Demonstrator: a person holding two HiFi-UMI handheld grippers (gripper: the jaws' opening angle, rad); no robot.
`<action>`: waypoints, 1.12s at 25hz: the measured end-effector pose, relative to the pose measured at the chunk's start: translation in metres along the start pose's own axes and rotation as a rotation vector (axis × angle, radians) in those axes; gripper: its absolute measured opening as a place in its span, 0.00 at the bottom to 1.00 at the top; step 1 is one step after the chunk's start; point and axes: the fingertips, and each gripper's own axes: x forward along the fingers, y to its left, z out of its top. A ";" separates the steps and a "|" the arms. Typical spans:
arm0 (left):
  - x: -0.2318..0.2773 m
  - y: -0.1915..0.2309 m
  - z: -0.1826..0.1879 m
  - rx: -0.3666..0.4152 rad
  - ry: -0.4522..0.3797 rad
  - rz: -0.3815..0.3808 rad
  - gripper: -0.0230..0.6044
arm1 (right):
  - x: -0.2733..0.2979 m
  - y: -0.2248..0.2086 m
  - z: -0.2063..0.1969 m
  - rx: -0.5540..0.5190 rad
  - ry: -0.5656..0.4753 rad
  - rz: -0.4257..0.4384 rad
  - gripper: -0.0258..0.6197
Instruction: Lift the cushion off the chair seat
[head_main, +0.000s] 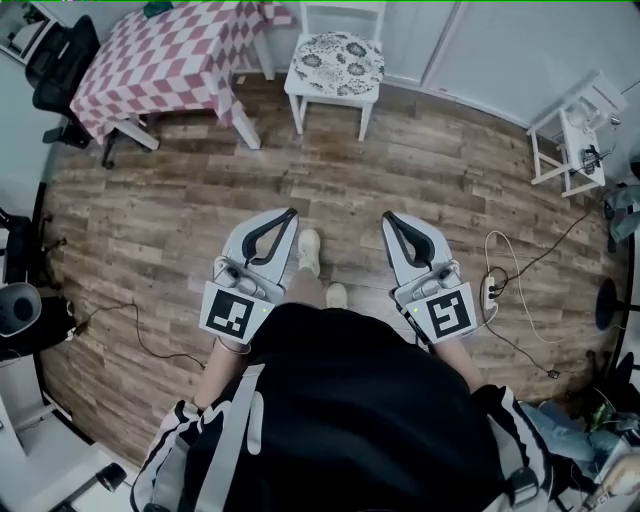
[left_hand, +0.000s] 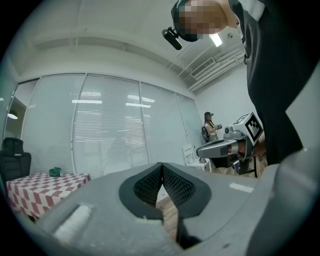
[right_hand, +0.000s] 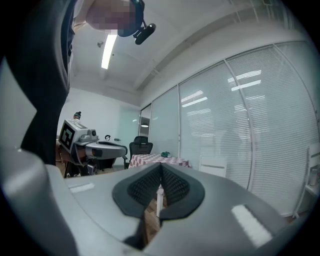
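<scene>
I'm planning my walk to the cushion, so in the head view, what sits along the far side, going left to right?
Black office chair → red-checked table → white chair bearing the floral cushion → white stand.

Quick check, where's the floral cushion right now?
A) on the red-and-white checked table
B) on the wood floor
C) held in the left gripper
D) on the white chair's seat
D: in the head view the grey-and-white floral fabric cushion lies on the seat of the white wooden chair, well ahead of the left gripper and right gripper, both shut with nothing between their jaws.
</scene>
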 end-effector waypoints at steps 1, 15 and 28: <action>0.001 0.000 0.000 0.000 -0.001 -0.001 0.03 | 0.001 0.001 0.000 0.001 -0.002 0.004 0.04; 0.035 0.014 -0.004 -0.005 -0.027 -0.055 0.03 | 0.016 -0.022 -0.009 0.031 0.012 -0.040 0.04; 0.084 0.066 -0.011 -0.005 -0.045 -0.080 0.03 | 0.076 -0.055 -0.010 0.032 0.014 -0.056 0.04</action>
